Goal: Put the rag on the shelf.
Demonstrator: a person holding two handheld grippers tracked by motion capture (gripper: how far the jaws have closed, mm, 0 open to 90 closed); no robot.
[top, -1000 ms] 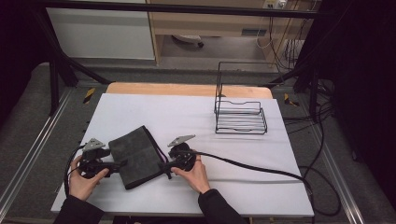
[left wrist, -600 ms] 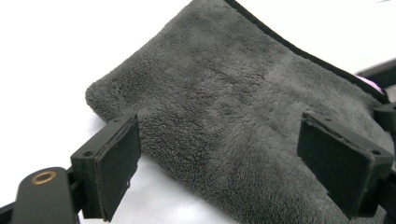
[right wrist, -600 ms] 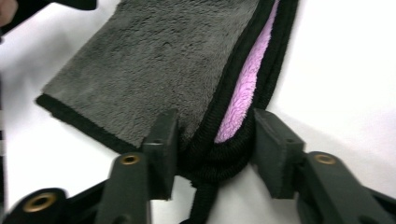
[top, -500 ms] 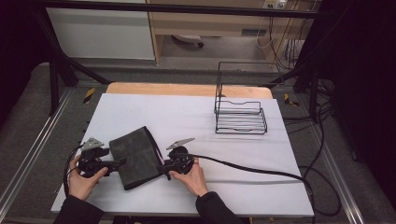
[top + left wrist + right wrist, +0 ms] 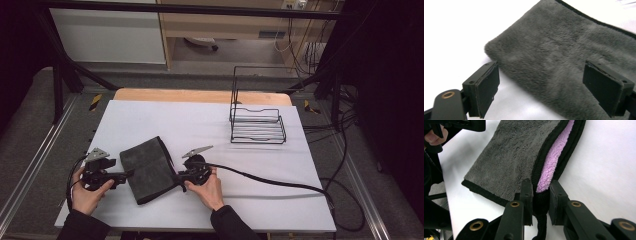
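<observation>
folded grey towel (image 5: 147, 169) with lilac inner face, flat on white table (image 5: 210, 125) near front left edge. right gripper (image 5: 540, 202) pinching towel's black-hemmed right edge, jaws just closed onto it. left gripper (image 5: 549, 87) spread wide at towel's left edge, pads clear of pile. wire rack (image 5: 257, 122) well apart, behind right.

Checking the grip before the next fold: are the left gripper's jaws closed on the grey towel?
No: in the left gripper view the left gripper has its jaws standing wide apart, the grey towel lying between them unpinched.
</observation>
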